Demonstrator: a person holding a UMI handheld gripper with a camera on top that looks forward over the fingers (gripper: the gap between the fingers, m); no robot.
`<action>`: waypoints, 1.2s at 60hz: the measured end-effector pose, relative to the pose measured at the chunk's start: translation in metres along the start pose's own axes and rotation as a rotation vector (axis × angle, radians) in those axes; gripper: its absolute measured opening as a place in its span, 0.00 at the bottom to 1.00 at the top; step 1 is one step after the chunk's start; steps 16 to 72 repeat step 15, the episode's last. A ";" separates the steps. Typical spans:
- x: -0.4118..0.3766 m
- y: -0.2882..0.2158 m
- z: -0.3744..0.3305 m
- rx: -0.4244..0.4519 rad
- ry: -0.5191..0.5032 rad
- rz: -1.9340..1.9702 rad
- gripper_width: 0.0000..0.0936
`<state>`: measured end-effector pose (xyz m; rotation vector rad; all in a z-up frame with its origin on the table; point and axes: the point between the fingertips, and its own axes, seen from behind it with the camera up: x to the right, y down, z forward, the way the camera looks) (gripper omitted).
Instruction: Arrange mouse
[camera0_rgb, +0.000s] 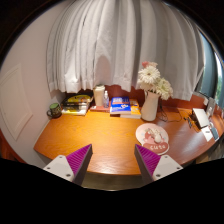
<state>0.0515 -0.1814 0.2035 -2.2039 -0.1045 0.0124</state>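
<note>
Gripper view, and the mouse is hard to pick out: a small dark shape (186, 117) lies on the right end of the desk, just left of a tilted white device (205, 119), but it is too small to say for sure that it is the mouse. Nearer the front edge, a round pink disc (152, 137) with a pale picture on it lies flat on the wood, just ahead of the right finger.

The gripper (112, 150) hangs over the near edge of the wooden desk (100, 135). Its fingers are spread wide, purple pads (72, 160) facing each other, with nothing held and only bare desktop between them.

Further back, a white vase (150, 106) of pale flowers (152, 78) stands upright right of centre. Just left of it lies a blue book (120, 104), and beside that stands a white container (100, 97). A stack of books (76, 103) lies further left, and a dark mug (55, 110) sits at the left end. Behind the whole row hang white curtains (105, 45).
</note>
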 end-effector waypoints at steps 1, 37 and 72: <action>-0.003 0.003 -0.001 -0.001 0.000 -0.003 0.91; -0.019 0.028 -0.015 -0.005 0.007 -0.007 0.91; -0.019 0.028 -0.015 -0.005 0.007 -0.007 0.91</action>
